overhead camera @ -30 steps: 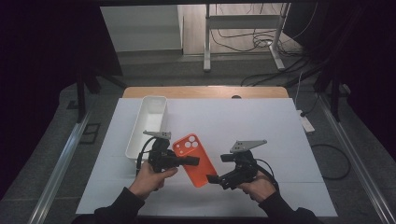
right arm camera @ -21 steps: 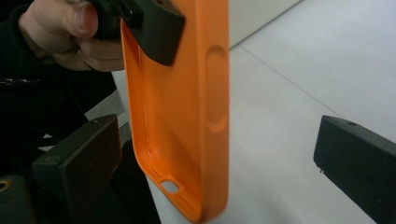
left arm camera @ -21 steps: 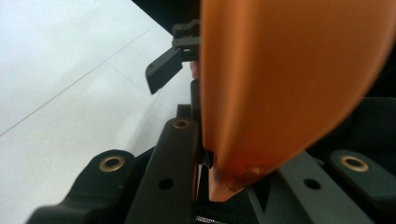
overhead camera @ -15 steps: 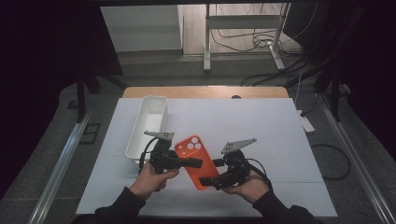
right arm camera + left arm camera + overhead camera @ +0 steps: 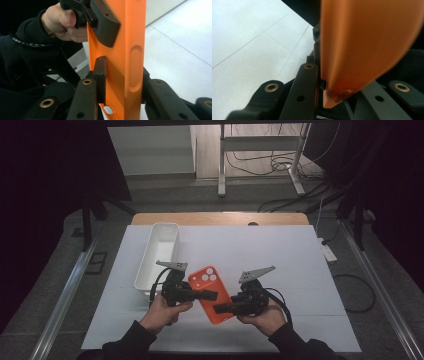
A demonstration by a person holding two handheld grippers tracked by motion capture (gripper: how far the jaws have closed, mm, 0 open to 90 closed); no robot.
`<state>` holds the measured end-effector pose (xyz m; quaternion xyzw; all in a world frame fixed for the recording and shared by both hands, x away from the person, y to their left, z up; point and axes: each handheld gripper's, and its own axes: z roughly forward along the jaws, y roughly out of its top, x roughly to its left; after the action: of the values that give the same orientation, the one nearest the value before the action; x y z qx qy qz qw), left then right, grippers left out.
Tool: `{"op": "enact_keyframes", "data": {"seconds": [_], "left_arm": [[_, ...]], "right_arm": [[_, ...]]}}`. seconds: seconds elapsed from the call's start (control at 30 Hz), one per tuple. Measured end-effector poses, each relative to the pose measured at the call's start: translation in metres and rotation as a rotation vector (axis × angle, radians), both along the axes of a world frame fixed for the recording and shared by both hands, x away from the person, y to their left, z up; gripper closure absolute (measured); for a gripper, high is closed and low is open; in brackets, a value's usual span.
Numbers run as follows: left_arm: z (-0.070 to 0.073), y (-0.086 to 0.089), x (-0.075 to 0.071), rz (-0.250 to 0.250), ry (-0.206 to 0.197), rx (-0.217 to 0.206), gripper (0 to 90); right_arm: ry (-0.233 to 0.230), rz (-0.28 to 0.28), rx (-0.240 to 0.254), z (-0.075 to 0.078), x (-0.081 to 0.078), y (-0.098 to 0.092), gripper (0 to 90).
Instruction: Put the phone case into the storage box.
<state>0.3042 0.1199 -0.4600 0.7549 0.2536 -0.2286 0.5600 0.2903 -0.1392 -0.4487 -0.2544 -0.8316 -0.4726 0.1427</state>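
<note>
High view: orange phone case [image 5: 214, 292] mid-table [image 5: 300, 250].

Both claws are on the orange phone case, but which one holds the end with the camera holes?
The left gripper does: it clamps the orange phone case just below the camera holes. The right gripper, whose jaws have just been closing, grips the plain bottom end.
</note>
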Motion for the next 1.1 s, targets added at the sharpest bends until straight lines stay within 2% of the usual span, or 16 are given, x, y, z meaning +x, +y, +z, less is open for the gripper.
{"op": "enact_keyframes", "data": {"seconds": [0.13, 0.2, 0.33, 0.4, 0.43, 0.47, 0.5, 0.67, 0.7, 0.73, 0.9, 1.1], "left_arm": [[0.0, 0.001, 0.001, -0.005, 0.004, -0.016, 83.6], [0.0, 0.001, 0.0, -0.004, -0.002, -0.018, 79.9], [0.002, 0.0, 0.0, 0.005, -0.016, -0.013, 77.0], [0.002, 0.0, -0.001, 0.013, -0.022, -0.006, 74.3], [0.003, 0.0, -0.002, 0.032, -0.039, 0.011, 70.5], [0.003, 0.0, -0.002, 0.032, -0.039, 0.011, 65.3], [0.005, -0.001, -0.003, 0.051, -0.05, 0.025, 65.3], [0.012, -0.002, -0.006, 0.118, -0.128, 0.101, 43.3], [0.012, -0.002, -0.006, 0.118, -0.128, 0.101, 39.3], [0.013, -0.002, -0.007, 0.138, -0.143, 0.12, 39.3], [0.017, -0.001, -0.01, 0.2, -0.206, 0.195, 25.5], [0.023, 0.0, -0.013, 0.266, -0.251, 0.263, 12.7]], "right_arm": [[0.049, 0.028, 0.027, -0.002, 0.003, -0.002, 79.2], [0.068, 0.047, 0.044, -0.002, 0.004, -0.003, 83.6], [0.078, 0.047, 0.051, -0.001, 0.005, -0.003, 84.2], [0.067, 0.041, 0.05, 0.0, 0.004, -0.003, 84.3], [0.057, 0.033, 0.049, 0.0, 0.004, -0.003, 84.3], [0.057, 0.033, 0.049, 0.0, 0.004, -0.003, 84.3], [0.053, 0.027, 0.049, 0.001, 0.004, -0.004, 84.3], [0.026, -0.001, 0.047, 0.003, 0.004, -0.007, 84.2], [0.026, -0.001, 0.047, 0.003, 0.004, -0.007, 84.2], [0.02, -0.005, 0.043, 0.004, 0.004, -0.007, 84.2], [-0.022, -0.026, 0.015, 0.005, 0.002, -0.007, 84.1], [-0.067, -0.059, -0.009, 0.007, 0.001, -0.009, 84.1]]}}
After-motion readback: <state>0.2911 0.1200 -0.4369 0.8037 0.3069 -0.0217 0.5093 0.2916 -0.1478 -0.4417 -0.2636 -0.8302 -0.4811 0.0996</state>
